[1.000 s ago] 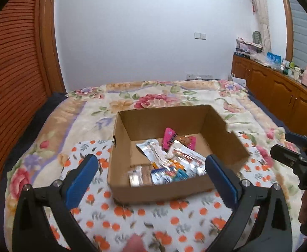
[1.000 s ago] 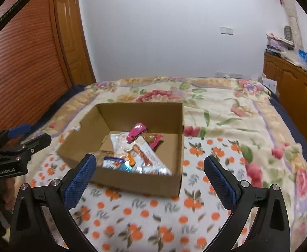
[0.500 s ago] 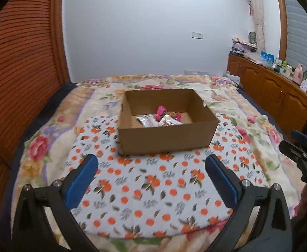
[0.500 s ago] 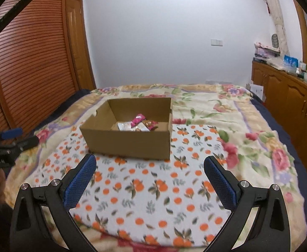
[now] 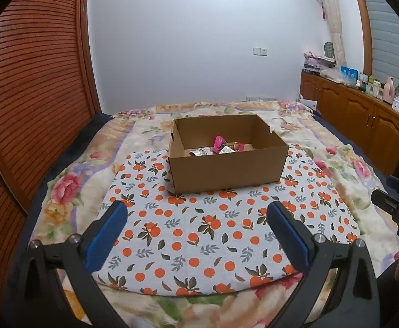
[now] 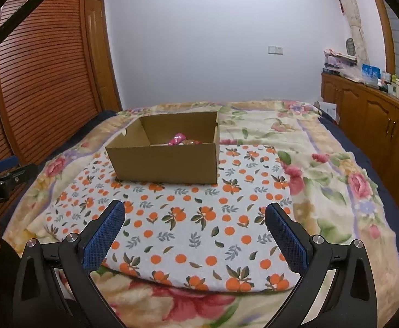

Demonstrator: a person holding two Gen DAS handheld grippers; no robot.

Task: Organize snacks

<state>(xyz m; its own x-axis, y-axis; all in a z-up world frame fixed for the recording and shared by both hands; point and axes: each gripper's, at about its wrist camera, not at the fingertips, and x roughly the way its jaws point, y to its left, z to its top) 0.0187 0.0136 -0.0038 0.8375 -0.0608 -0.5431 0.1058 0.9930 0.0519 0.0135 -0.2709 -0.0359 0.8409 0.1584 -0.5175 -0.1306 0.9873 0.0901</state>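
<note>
From the left wrist view, a bed under a floral blanket (image 5: 71, 188) carries an orange-dotted cloth (image 5: 199, 235); a cardboard box (image 5: 226, 164) sits on the cloth's far end. Snack packets (image 5: 221, 146) lie inside the box, a pink one uppermost. A slatted wooden wardrobe (image 5: 30, 104) stands left of the box and a cluttered wooden sideboard (image 5: 363, 114) right of it. The left gripper (image 5: 196, 218) hangs nearer than the box, spread wide, gripping nothing.

From the right wrist view, the same box (image 6: 166, 161) rests on the cloth (image 6: 199, 218), packets (image 6: 180, 140) showing over its rim. The right gripper (image 6: 195, 216) is likewise spread wide and empty, well short of the box.
</note>
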